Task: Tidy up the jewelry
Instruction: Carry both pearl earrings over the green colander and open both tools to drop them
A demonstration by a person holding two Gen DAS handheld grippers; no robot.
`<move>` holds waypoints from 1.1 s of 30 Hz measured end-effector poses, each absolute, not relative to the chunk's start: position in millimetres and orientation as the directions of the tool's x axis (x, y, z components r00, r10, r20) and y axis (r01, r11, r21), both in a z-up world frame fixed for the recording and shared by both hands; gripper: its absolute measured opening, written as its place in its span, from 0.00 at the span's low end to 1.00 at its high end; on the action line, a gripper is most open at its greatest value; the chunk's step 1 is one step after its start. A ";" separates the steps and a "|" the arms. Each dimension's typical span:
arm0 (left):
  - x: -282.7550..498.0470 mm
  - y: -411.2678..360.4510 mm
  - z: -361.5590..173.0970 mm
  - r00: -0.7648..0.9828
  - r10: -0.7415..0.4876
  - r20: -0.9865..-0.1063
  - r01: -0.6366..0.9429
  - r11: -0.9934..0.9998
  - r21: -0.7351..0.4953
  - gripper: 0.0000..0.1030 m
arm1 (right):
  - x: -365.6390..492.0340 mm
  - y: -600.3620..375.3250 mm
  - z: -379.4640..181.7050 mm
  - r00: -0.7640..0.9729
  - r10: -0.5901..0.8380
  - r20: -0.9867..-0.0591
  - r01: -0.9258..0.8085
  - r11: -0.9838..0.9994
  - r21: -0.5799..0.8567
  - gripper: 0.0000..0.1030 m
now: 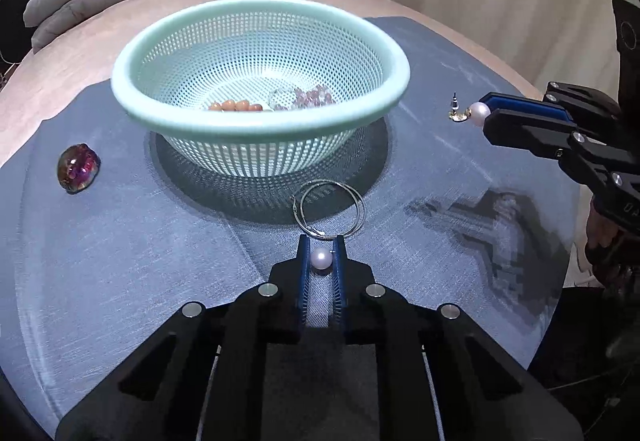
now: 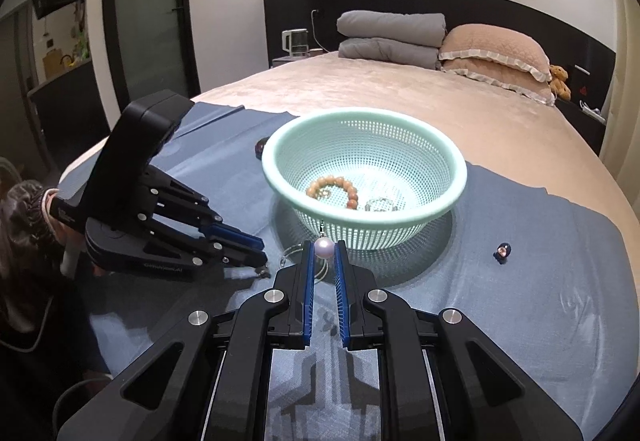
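A mint green perforated basket [image 1: 260,129] [image 2: 452,181] stands on a blue cloth [image 1: 120,261] on the bed; it holds an orange bead bracelet [image 2: 334,187], a pale purple bracelet [image 1: 314,97] and a clear piece [image 2: 380,204]. My left gripper [image 1: 322,243] [image 2: 262,267] is shut on a pearl [image 1: 321,259], low over the cloth beside silver hoop earrings [image 1: 330,209]. My right gripper [image 2: 323,243] [image 1: 486,113] is shut on a pearl earring [image 2: 323,247] [image 1: 478,114] with its post pointing outward, held above the cloth beside the basket.
An iridescent glass stone [image 1: 79,168] lies on the cloth left of the basket. A small dark blue charm [image 2: 502,252] lies to the basket's right. Pillows [image 2: 496,57] and folded grey quilts [image 2: 390,37] lie at the head of the bed.
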State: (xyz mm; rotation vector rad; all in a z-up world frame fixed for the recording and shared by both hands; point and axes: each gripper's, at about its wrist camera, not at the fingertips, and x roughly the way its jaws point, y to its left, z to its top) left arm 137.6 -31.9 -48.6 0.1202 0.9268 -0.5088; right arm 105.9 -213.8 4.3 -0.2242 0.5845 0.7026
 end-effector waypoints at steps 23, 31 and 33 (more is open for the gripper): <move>167.5 -13.1 19.4 0.640 -0.457 -0.618 0.362 0.888 -0.283 0.11 | 156.8 -186.8 41.9 0.702 0.520 -0.487 -0.511 0.844 0.164 0.09; 177.5 -17.9 2.9 0.619 -0.444 -0.648 0.360 0.894 -0.268 0.12 | 177.1 -199.3 19.6 0.710 0.424 -0.561 -0.395 0.901 0.181 0.09; 176.1 -15.5 2.9 0.620 -0.450 -0.643 0.361 0.891 -0.275 0.12 | 176.8 -201.9 17.0 0.713 0.420 -0.561 -0.385 0.904 0.187 0.09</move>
